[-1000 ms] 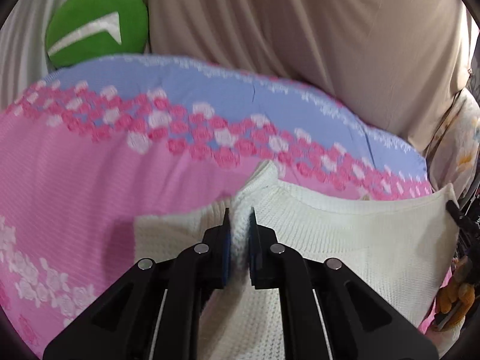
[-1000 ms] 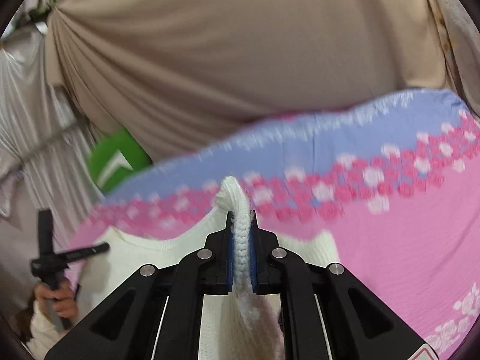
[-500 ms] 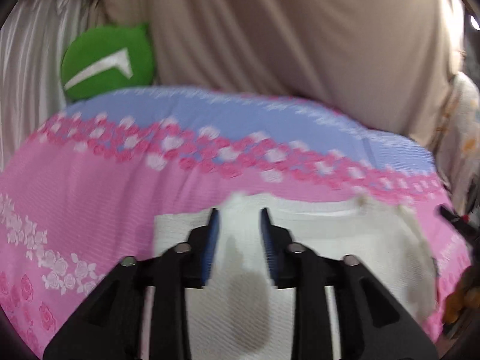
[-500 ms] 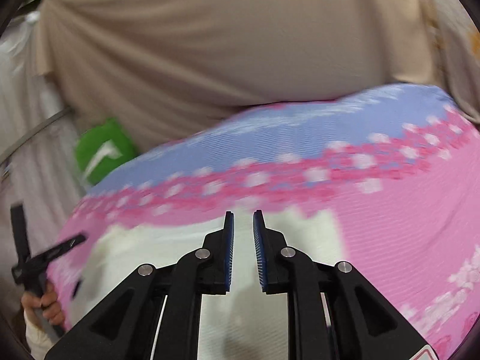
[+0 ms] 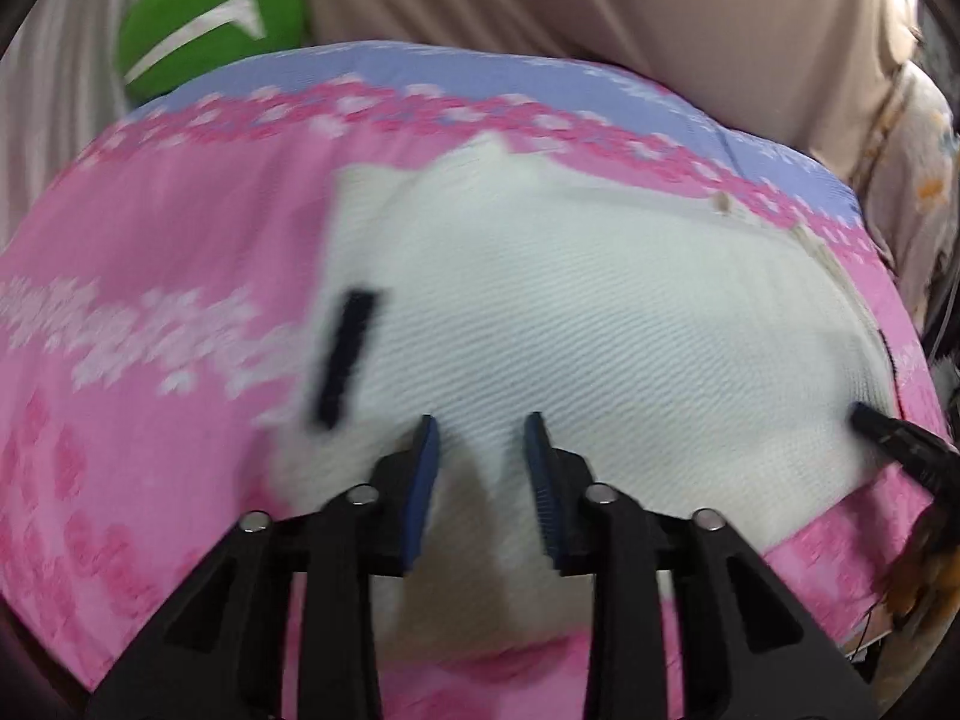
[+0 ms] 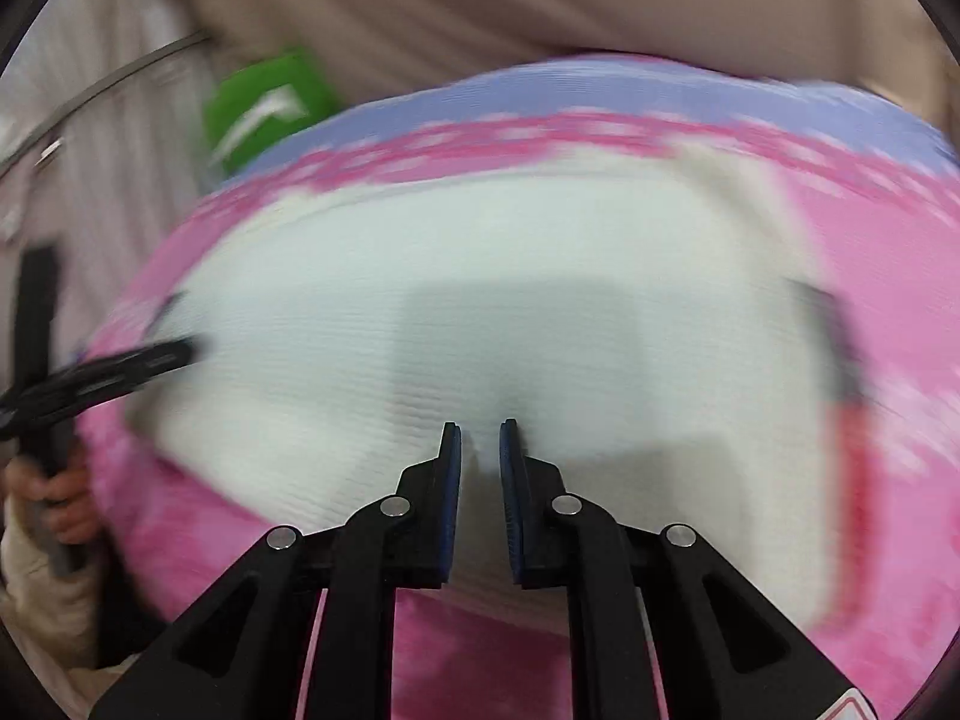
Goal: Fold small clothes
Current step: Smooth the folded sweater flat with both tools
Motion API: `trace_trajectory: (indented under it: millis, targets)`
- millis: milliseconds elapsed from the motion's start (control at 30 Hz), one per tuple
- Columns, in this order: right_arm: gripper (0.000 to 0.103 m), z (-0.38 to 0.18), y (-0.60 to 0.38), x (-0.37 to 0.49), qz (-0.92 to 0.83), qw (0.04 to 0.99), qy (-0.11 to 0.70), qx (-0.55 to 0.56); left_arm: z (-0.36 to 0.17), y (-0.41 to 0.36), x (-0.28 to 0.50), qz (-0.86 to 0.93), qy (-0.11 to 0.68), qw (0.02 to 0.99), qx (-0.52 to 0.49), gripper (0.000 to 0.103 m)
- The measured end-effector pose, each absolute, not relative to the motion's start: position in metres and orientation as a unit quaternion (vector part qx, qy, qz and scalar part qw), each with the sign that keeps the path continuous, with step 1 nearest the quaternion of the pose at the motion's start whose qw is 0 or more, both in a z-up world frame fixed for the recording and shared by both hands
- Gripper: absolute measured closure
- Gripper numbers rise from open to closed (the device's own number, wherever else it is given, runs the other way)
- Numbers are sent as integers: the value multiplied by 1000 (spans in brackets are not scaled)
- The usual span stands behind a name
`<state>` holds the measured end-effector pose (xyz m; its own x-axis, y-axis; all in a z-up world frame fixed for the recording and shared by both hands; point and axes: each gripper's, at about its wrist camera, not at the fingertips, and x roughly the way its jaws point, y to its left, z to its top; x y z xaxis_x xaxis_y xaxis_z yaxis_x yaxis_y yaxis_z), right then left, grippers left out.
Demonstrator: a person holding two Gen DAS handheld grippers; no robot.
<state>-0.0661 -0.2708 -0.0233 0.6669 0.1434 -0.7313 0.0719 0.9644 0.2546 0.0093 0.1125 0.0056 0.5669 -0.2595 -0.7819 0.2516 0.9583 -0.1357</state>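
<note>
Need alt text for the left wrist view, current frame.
Left claw, open and empty, hovers over a white knit garment lying flat on a pink floral bedspread. The right claw's tip enters at the right edge; a green cushion sits at the back left.

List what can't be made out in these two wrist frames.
- Near hem of the white knit garment: left wrist view, hidden behind the left gripper.
- Dark strip on the garment: motion blur, identity unclear.
- Garment's right edge: right wrist view, smeared by blur beyond the right gripper.
</note>
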Motion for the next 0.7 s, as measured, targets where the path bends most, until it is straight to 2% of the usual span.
trace_trajectory:
  millis: [67,167,200,267,333,367,400,500,600,633,667,700]
  targets:
    - [103,-29,-318,-93,-18,897,402,180,6,132,0,-142,449,882,-25,85]
    - [103,-22,-337,-106,-37,897,391,202,14,139,-6,-134,445,885,-39,86]
    - [90,-15,-334,-102,-45,902,386,186,21,136,-6,-135,439,887,-43,85]
    - [74,4,-327,-89,-50,919,359,155,40,127,1,-149,412,898,-46,74]
    - [58,29,-322,-63,-24,936,320,146,60,114,18,-148,377,913,-36,45]
    - [45,38,-321,-52,-24,941,308,141,66,107,28,-142,365,920,-31,39]
    - [39,44,-319,-33,-24,944,299,134,70,100,44,-128,355,926,-26,33]
    - [37,49,-322,20,-20,942,304,140,62,87,90,-113,372,921,-25,33]
    - [36,30,-322,65,-19,927,342,156,37,82,130,-103,414,904,-39,35]
    - [36,20,-323,78,-25,919,360,158,28,81,140,-91,428,899,-40,42]
    - [47,10,-321,85,-24,912,377,157,21,81,143,-91,432,896,-38,46]
    - [88,4,-321,88,-18,907,389,159,16,82,145,-85,433,897,-35,55]
